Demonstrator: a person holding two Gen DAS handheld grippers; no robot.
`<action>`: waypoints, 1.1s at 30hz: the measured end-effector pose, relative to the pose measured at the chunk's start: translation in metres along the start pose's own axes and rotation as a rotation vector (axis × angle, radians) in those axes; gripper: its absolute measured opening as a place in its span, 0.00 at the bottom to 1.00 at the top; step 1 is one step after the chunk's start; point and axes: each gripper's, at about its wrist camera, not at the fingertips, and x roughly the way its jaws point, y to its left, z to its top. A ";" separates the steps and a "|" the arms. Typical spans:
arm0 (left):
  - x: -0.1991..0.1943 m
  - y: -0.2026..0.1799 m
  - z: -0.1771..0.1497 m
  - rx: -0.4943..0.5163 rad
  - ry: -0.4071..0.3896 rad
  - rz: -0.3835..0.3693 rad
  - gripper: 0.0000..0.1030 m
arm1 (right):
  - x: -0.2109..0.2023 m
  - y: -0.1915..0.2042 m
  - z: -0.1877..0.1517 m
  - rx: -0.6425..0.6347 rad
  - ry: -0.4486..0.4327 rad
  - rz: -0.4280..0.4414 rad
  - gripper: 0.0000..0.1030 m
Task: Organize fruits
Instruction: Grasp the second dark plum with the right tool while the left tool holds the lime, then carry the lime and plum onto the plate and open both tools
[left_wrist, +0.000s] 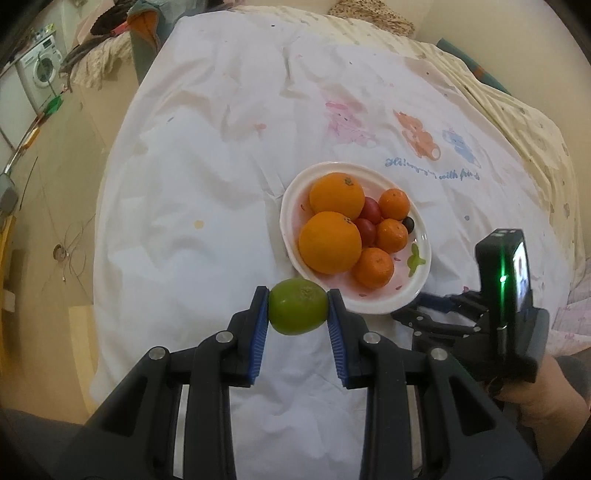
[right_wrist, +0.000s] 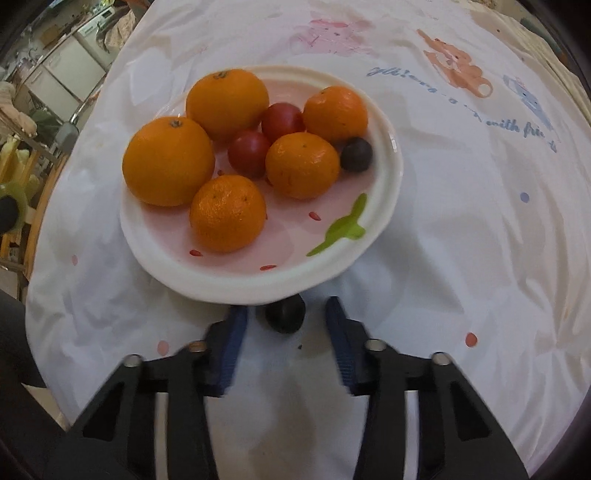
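Fruit fills most of the plate (right_wrist: 384, 206), which sits on a white printed cloth (left_wrist: 207, 192) spread over what looks like a bed rather than a desk. On the plate I count two large oranges (right_wrist: 169, 161), three smaller mandarins (right_wrist: 228, 213), two red cherry tomatoes (right_wrist: 248, 153) touching each other in the middle, and one dark grape (right_wrist: 356, 153) resting against the far right mandarins near the rim.

My left tool (left_wrist: 297, 312) is clamped on a green fruit (left_wrist: 297, 311), round and smooth, pinched on both sides by the blue pads (left_wrist: 259, 328). From the left wrist view it hangs just at the near edge of the plate (left_wrist: 373, 301), over the cloth; whether it touches the rim I cannot tell.

My right tool (right_wrist: 284, 328) stands with its jaws spread apart and grips nothing. Between its blue fingers (right_wrist: 341, 343), near their tips, lies a second dark grape (right_wrist: 285, 314) on the cloth, just beside the plate's near rim and partly tucked under it in the right wrist view. Neither finger touches the grape as far as I can see; the frame is slightly blurred there.

In the left wrist view the right tool (left_wrist: 424, 315) appears at the right, low by the plate, with the hand (left_wrist: 543, 391) holding it.
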 end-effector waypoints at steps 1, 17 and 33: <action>-0.001 0.000 0.000 -0.003 -0.004 0.000 0.26 | 0.000 0.000 0.000 -0.006 -0.001 -0.004 0.30; 0.011 0.001 -0.002 0.016 -0.013 0.066 0.26 | -0.068 -0.056 -0.020 0.201 -0.080 0.125 0.22; 0.030 -0.009 0.066 0.116 -0.043 0.094 0.26 | -0.095 -0.067 0.030 0.317 -0.292 0.319 0.22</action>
